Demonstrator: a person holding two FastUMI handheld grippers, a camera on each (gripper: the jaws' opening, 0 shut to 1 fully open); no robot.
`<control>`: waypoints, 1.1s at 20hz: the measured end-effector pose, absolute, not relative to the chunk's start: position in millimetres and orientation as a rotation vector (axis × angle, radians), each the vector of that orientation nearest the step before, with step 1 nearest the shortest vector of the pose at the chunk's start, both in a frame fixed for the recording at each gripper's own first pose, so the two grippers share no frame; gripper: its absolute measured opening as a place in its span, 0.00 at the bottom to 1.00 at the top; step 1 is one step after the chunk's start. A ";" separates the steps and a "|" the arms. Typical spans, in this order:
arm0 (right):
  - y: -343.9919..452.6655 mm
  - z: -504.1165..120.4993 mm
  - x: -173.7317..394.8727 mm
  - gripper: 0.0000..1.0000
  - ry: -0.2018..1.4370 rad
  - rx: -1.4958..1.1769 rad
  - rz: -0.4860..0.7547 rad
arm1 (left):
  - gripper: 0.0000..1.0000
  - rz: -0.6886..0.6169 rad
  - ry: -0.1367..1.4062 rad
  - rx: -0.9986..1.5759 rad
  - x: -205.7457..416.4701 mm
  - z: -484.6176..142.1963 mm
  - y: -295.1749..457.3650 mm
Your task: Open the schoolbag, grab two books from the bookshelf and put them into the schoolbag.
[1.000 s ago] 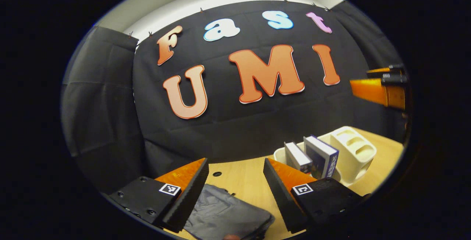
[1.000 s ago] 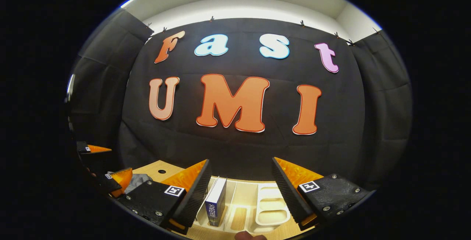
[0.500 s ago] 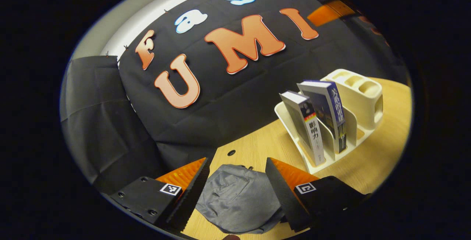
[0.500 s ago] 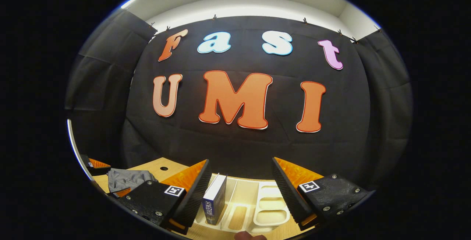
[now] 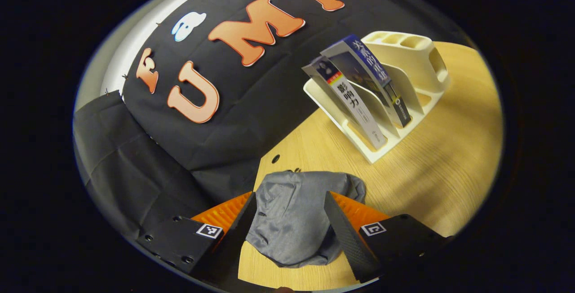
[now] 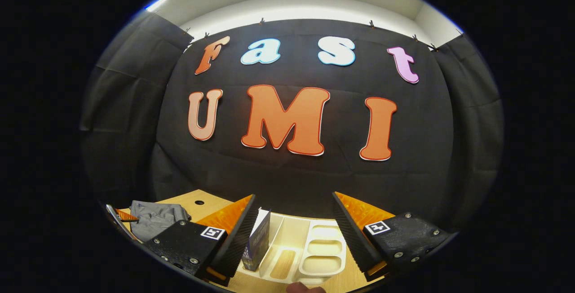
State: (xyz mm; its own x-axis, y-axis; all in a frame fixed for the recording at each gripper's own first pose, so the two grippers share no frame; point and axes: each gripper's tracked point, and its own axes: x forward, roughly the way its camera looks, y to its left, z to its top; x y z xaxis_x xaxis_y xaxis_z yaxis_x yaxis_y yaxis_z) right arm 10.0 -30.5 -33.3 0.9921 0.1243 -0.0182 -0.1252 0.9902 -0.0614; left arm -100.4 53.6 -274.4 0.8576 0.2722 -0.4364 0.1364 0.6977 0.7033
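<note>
- In the left gripper view the left gripper [image 5: 289,221] tilts down over the table, its jaws spread apart and holding nothing, at the bottom centre of the frame.
- Between and beyond its fingers lies the schoolbag [image 5: 298,214], a crumpled grey fabric heap flat on the wooden table [image 5: 449,158]; whether the fingers touch it I cannot tell.
- Farther off, in the upper right of that frame, the cream bookshelf [image 5: 406,57] stands on the table, with two books leaning in its slots: a white-spined book [image 5: 352,104] nearest and a blue book [image 5: 375,75] just behind it.
- At the very top edge of the frame a bit of the other gripper shows.
- In the right gripper view the right gripper [image 6: 294,230] is held level and looks at the wall, jaws wide and empty, at the bottom of the frame.
- Right below and between its fingers sits the bookshelf [image 6: 314,250], seen from above, with the blue book [image 6: 257,241] standing close to the left finger, not gripped.
- At the lower left of that frame the schoolbag [image 6: 157,216] rests on the table [image 6: 204,203], well apart from the shelf.
- Behind everything hangs the black cloth wall [image 6: 287,176], with a pale ceiling strip [image 6: 296,3] above it.
- The left gripper view gives the table's wide bare stretch and the book spines; the right gripper view gives the shelf's small open compartments from above.
</note>
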 end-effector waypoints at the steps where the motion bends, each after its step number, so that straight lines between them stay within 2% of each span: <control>1: -34.7 -34.8 9.7 0.97 0.014 -0.067 0.127 | 0.96 0.083 0.563 0.823 -107.0 -282.2 53.0; 10: -67.2 -37.8 6.8 0.97 0.012 -0.070 0.090 | 0.95 0.138 0.728 0.970 -118.5 -345.4 74.3; 14: -78.1 -44.0 4.8 0.97 0.032 -0.073 0.053 | 0.93 0.177 0.696 1.033 -110.7 -329.5 86.9; 16: -80.7 -45.3 4.7 0.97 0.039 -0.075 0.037 | 0.87 0.176 0.661 1.055 -101.6 -317.3 90.2; 18: -77.6 -44.0 5.9 0.97 0.046 -0.075 0.027 | 0.85 0.164 0.645 1.028 -95.3 -312.0 94.7; 19: -74.5 -44.1 7.3 0.97 0.049 -0.077 0.024 | 0.78 0.155 0.663 1.010 -93.9 -316.1 97.7; 22: -58.7 -41.2 11.1 0.97 0.057 -0.080 0.029 | 0.68 0.103 0.717 0.959 -81.6 -329.6 106.0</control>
